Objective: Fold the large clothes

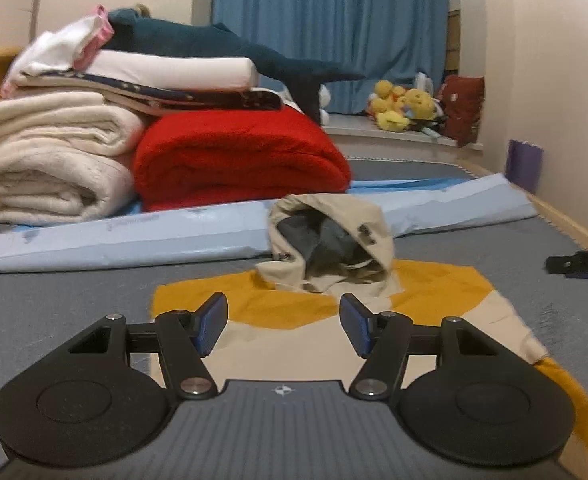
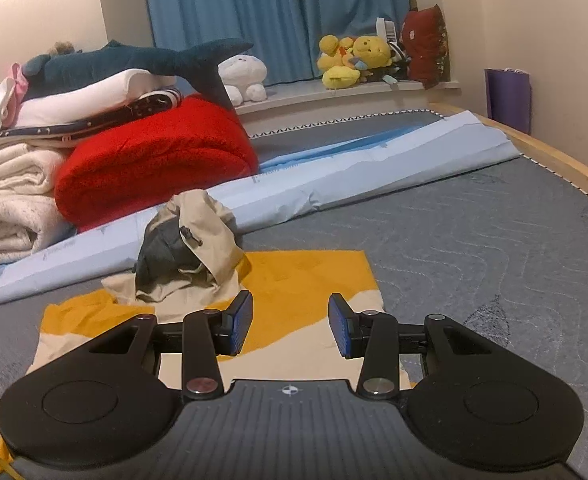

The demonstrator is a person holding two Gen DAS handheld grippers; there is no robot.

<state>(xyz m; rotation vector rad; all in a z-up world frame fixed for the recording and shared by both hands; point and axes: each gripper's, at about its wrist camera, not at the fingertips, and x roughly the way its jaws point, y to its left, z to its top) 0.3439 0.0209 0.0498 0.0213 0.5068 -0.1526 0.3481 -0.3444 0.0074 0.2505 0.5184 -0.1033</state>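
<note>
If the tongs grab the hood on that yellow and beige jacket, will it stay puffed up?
Probably not. The hood looks like soft creased cloth, so it would likely sag and flop. It seems joined to the jacket, so that would probably drag along.

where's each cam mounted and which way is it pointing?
Left wrist: on the left gripper, facing slightly down across the bed at the yellow-and-beige hoodie; only its open fingers show.
Right wrist: on the right gripper, same heading, hoodie left of centre; only its open fingers show.
Shared: hoodie, red blanket, blue curtain.
</note>
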